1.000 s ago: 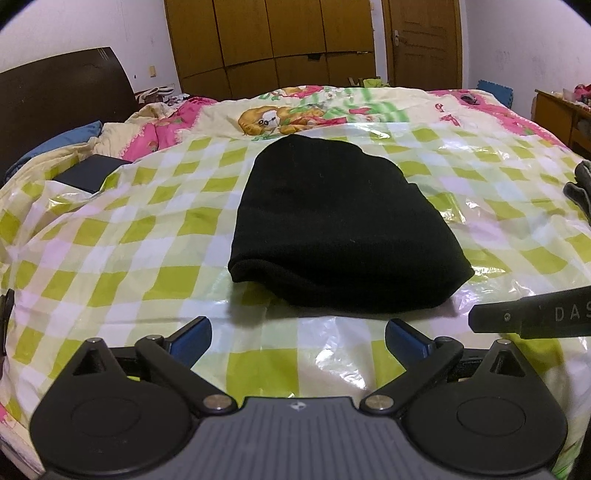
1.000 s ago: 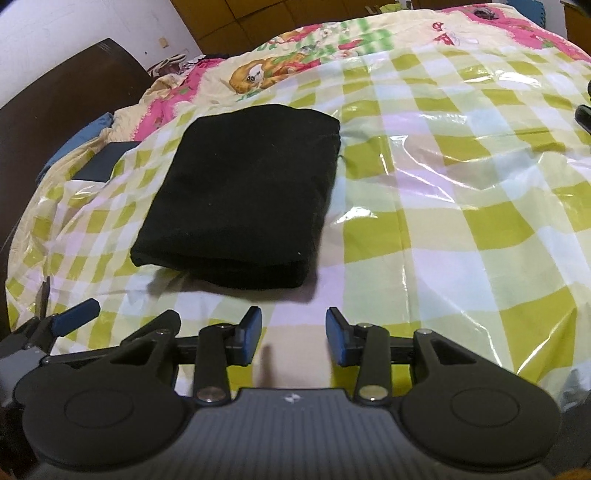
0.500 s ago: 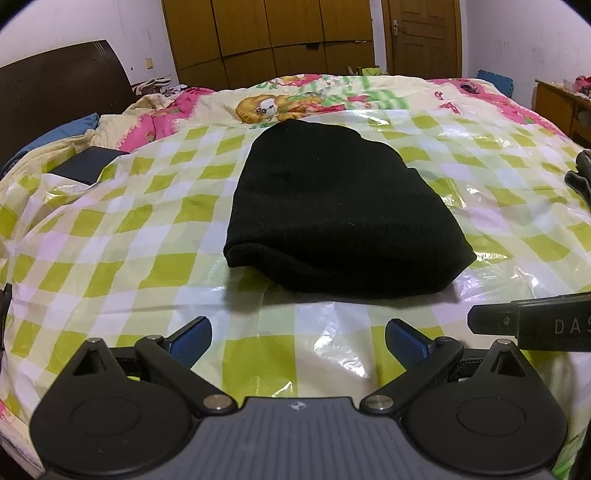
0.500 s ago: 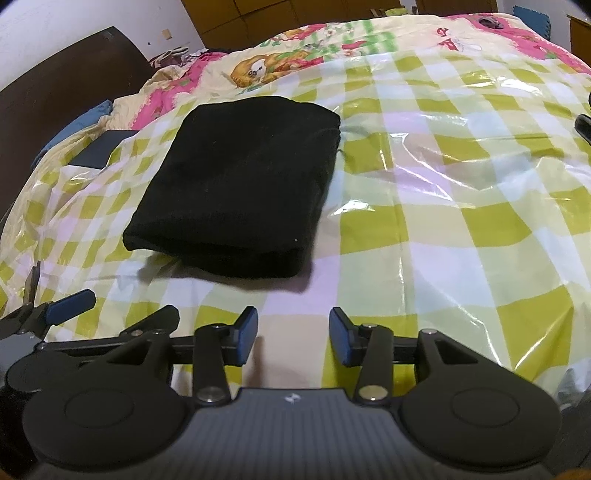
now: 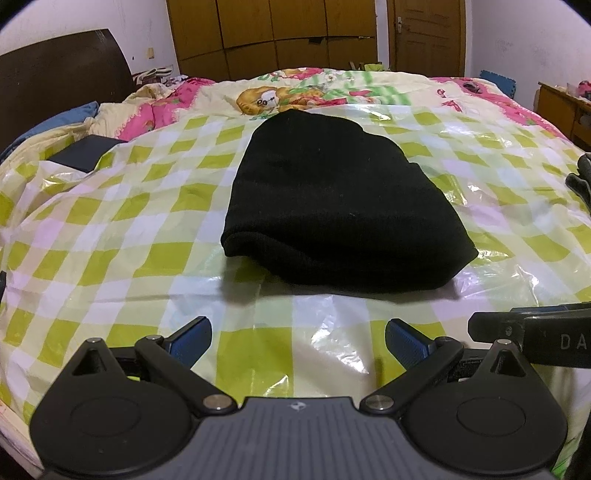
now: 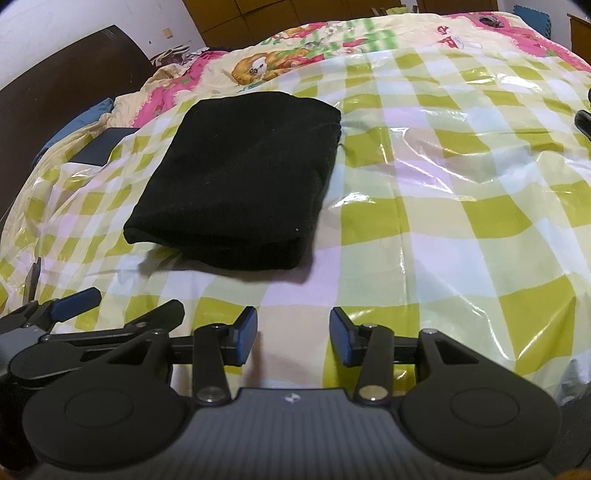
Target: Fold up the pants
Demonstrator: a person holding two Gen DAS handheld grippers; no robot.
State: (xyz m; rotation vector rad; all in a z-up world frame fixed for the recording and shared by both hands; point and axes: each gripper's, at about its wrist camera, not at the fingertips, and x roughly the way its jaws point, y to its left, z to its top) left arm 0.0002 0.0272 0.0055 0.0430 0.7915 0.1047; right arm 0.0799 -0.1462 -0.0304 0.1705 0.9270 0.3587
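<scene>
On the bed, over a glossy green-and-white checked plastic sheet (image 5: 122,206), the black pants (image 5: 340,199) lie folded into a compact thick rectangle, flat and free of both tools. Left gripper (image 5: 298,338): jaws spread wide, blue pads (image 5: 192,338) well apart, nothing between them; it sits short of the near folded edge of the pants, with a strip of bare sheet between pads and cloth. No contact with the fabric visible. Right gripper (image 6: 293,339): jaws parted to a moderate gap, narrower than the left's, blue pads (image 6: 248,339) facing each other, empty; only sheet shows through the gap. In the right wrist view the pants (image 6: 240,177) lie ahead and to the left of this tool, near edge apart from the pads. The left gripper's blue-tipped finger (image 6: 75,303) shows at that view's lower left edge; part of the right tool's black arm (image 5: 532,332) shows at the left wrist view's right edge. Beyond the sheet: cartoon-print quilt (image 5: 321,92), dark headboard (image 5: 62,77), a flat dark object (image 5: 86,157) near the pillows, wooden wardrobe (image 5: 273,33).
</scene>
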